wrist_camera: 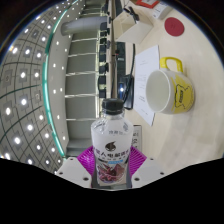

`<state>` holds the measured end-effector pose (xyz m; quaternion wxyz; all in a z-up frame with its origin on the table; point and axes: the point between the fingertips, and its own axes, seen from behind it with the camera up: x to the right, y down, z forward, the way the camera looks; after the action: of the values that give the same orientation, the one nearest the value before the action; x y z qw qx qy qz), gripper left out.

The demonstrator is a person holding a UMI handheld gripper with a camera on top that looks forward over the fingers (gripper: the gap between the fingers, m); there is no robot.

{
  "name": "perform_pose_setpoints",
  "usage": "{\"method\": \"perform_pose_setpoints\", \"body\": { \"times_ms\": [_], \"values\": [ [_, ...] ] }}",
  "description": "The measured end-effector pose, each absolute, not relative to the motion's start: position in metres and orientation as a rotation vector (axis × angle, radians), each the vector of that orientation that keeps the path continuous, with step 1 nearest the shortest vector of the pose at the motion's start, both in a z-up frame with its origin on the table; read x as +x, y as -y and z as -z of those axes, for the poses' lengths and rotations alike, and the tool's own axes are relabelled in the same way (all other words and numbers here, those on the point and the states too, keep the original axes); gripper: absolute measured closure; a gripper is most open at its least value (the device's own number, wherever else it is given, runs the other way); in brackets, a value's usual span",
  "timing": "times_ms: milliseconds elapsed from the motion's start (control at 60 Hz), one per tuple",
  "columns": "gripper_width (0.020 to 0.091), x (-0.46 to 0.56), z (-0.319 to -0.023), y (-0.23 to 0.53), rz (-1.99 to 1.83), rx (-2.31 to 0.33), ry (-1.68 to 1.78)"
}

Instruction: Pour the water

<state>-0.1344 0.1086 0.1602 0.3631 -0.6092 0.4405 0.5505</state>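
A clear plastic bottle [112, 140] is seen pinched between the two fingers of the hand-held gripper [111, 166], whose purple pads [91, 158] are pressed against its lower body on either side. The bottle is held upright, a white cap [114, 104] is screwed on its neck, and a white label with dark print is wrapped around its middle. A dark band of the label is shown low on the bottle, level with the pads.

Beyond the bottle and to its right, a yellow mug [166, 88] is set on the tabletop [150, 55]. The mug is tilted in the wide-angle view, its white inside is turned toward the bottle, and its handle is seen at the far side. A small dark mark is printed on its yellow wall. The mug is kept apart from the bottle, with a strip of bare tabletop between them.

Under and around the mug, a pale sheet [148, 62] is laid on the tabletop, and a dark cable [124, 70] is run from the far end toward the bottle's cap. At the far end of the tabletop, a few white and red items are gathered, too small to be told apart.

To the left of the bottle, a dark surface [30, 90] dotted with rows of bright spots is curved across the scene, edged by a thin green line. Whether water is held in the bottle cannot be told.
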Motion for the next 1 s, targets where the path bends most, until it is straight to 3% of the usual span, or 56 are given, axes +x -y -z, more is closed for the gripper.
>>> {"method": "perform_pose_setpoints", "body": {
  "times_ms": [283, 300, 500, 750, 883, 1000],
  "values": [
    [0.0709, -0.118, -0.149, -0.122, -1.745, -1.361, -1.453],
    [0.0706, -0.113, -0.158, -0.11, -1.753, -1.359, -1.46],
    [0.0705, -0.116, -0.153, -0.121, -1.725, -1.442, -1.418],
    [0.0704, -0.062, -0.189, -0.131, -1.159, -1.757, -0.774],
    [0.0702, 0.011, -0.226, -0.135, -0.781, -1.77, -0.473],
    [0.0703, 0.084, -0.235, -0.139, -0.455, -1.764, -0.293]
  ]
}}
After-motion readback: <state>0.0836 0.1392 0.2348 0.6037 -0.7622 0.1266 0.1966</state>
